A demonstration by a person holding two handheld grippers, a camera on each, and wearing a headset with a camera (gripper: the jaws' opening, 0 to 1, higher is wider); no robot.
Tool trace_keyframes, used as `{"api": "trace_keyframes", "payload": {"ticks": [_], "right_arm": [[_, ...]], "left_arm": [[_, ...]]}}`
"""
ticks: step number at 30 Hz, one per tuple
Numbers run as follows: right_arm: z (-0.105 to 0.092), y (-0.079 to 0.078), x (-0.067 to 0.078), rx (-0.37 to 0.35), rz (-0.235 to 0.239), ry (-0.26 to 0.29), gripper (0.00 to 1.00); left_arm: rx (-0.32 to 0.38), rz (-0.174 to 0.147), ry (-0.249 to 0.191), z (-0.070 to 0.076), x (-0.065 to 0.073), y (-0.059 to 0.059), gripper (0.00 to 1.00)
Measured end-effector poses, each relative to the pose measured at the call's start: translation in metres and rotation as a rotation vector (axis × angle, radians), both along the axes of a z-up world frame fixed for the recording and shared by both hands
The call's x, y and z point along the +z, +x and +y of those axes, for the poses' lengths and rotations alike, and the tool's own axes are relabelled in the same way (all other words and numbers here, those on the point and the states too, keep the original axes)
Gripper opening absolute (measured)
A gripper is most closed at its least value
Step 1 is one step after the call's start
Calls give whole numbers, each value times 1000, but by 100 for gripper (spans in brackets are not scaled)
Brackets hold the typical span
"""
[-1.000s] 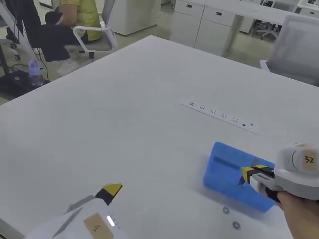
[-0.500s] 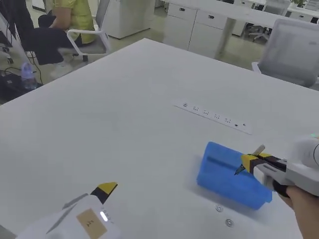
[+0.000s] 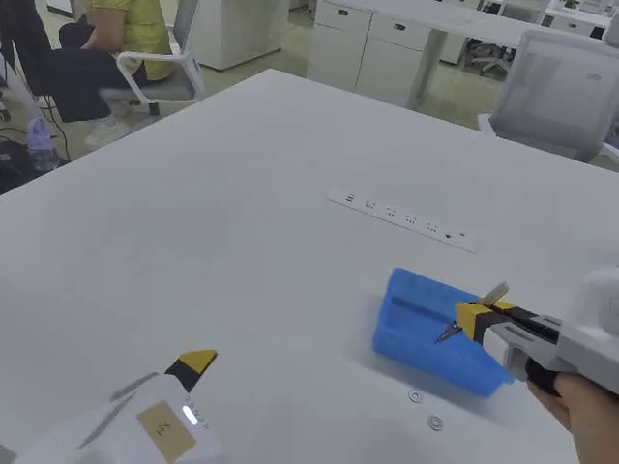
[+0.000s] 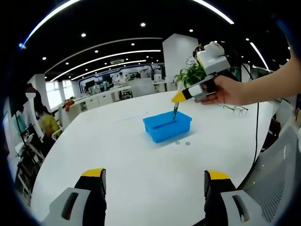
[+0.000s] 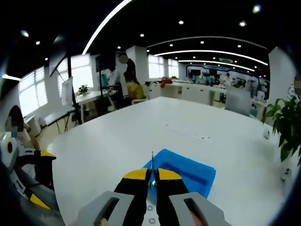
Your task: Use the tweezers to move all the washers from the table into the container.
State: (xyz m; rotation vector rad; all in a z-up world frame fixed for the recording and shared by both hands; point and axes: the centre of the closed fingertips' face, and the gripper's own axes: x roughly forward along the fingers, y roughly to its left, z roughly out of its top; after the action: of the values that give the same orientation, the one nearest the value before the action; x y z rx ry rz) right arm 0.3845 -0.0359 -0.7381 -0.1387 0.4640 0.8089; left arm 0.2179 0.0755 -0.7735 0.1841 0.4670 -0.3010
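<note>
Silvery washers [image 3: 415, 396] could be skidded across the smooth counter [image 3: 242, 251] or dropped if pinched off-centre by the tweezers [image 3: 449, 333], which are clamped in the right hand-held gripper [image 3: 472, 319]. Small flat rings, they are seen just before the blue container [image 3: 426, 356]. The left hand-held gripper [image 4: 155, 174] is held apart, empty.

Two washers [image 3: 415, 396], one container [image 3: 424, 355], one tweezers [image 3: 449, 333].

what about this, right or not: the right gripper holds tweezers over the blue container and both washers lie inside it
Wrong in one respect: the head view shows both washers on the table beside the blue container, not inside it. The right gripper does hold tweezers over it.
</note>
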Motion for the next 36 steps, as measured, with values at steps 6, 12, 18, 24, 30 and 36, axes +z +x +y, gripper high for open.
{"api": "trace_keyframes", "payload": {"ticks": [6,12,18,24,30,36], "right_arm": [[-5,-4,-9,-24,38,22,2],[-9,-5,-23,-34,50,11,2],[-10,-1,-40,-32,73,-10,2],[-4,3,-52,-7,78,-41,2],[-5,6,-66,1,83,-87,2],[-5,4,-71,-2,96,-84,2]], "left_arm": [[1,3,3,0,-1,0,87],[-2,8,0,0,-1,0,87],[-5,14,3,0,-3,-1,87],[-4,12,3,0,-2,-1,87],[-6,18,8,0,-4,-1,87],[-4,20,12,1,-5,-1,87]]}}
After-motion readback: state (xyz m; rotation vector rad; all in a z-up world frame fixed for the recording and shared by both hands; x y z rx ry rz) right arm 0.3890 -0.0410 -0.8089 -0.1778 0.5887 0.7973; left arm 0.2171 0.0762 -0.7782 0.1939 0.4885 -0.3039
